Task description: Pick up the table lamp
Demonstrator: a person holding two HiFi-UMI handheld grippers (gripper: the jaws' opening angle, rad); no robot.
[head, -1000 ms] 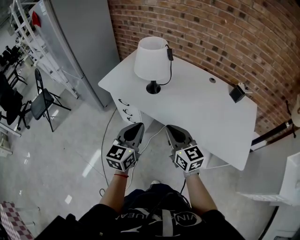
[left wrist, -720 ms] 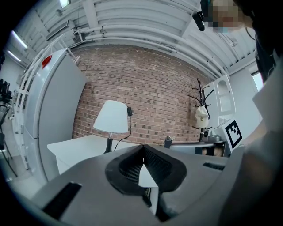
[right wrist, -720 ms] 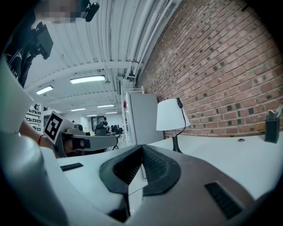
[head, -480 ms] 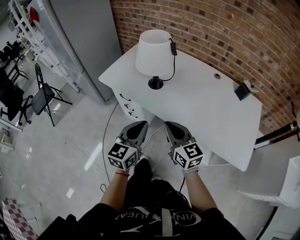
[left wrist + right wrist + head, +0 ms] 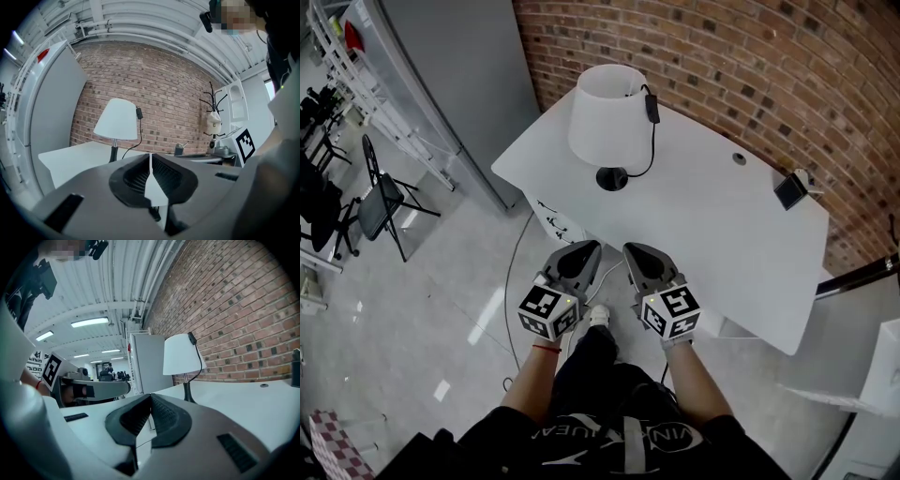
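The table lamp (image 5: 605, 114) has a white shade, a black base and a black cord with an inline switch. It stands upright at the far left corner of the white table (image 5: 722, 225). My left gripper (image 5: 581, 251) and right gripper (image 5: 635, 253) hover side by side over the floor, just short of the table's near edge, both shut and empty. In the left gripper view the lamp (image 5: 118, 120) stands ahead beyond the closed gripper (image 5: 150, 157). Seen from the right gripper view, the lamp (image 5: 181, 355) is ahead and slightly right of that gripper (image 5: 150, 397).
A small black device (image 5: 790, 191) and a cable hole (image 5: 739, 159) are at the table's far right by the brick wall. A drawer unit (image 5: 555, 219) sits under the table. A grey cabinet (image 5: 459, 66) and a folding chair (image 5: 380, 192) stand at the left.
Both grippers have moved forward toward the table's near edge, and the lamp and table now sit a little nearer in the head view. Both stay shut.
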